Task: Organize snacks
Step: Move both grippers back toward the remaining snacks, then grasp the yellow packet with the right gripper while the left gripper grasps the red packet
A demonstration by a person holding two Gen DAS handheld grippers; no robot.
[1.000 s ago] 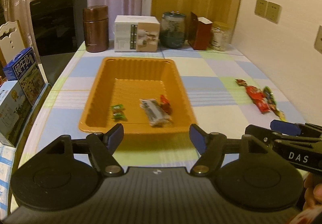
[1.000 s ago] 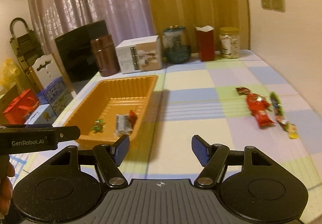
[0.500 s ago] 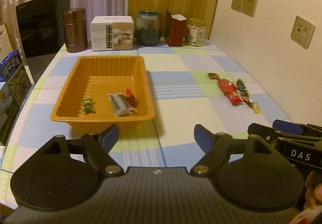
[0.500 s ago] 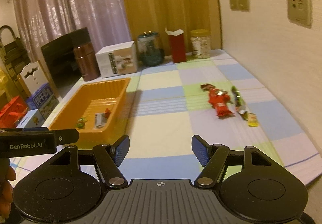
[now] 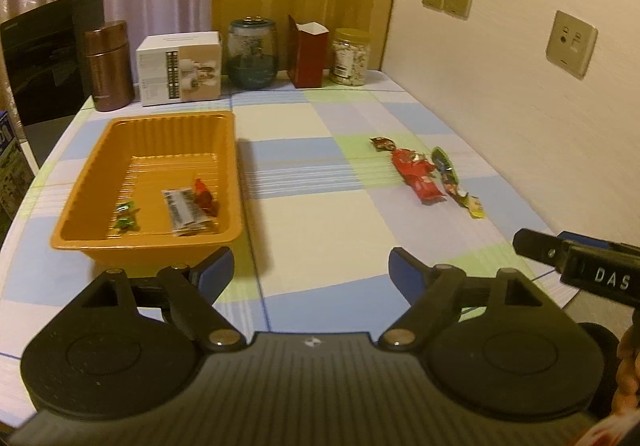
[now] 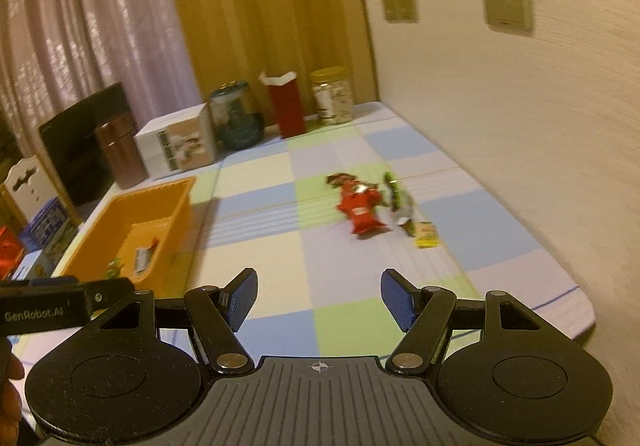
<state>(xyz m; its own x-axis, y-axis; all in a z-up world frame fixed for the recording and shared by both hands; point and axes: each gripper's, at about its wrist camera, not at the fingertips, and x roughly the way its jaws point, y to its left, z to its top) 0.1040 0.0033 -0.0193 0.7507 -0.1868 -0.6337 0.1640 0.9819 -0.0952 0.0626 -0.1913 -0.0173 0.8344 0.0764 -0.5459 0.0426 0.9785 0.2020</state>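
Both tools have drawn back from the orange tray (image 5: 148, 181) over the last second: a second ago the left view was filled by the tray, whereas now the whole bench (image 5: 320, 230) is in frame and the loose snacks lie ahead. The left tool (image 5: 310, 272) is spread wide and carries nothing; the right tool (image 6: 318, 298) is likewise wide open and empty, and now faces the loose group. In my judgement a deposit is complete and the next pickup is being lined up. The tray holds three items near its front end: a green wrapped candy (image 5: 126, 215), a white sachet (image 5: 185, 210) and a red wrapper (image 5: 205, 197) touching it. Outstanding on the bench, well apart from the tray: a red packet (image 6: 362, 207), a green packet (image 6: 394, 193) just beside it, a small yellow sweet (image 6: 426, 234), and a small dark wrapper (image 6: 338, 179) at the far end.
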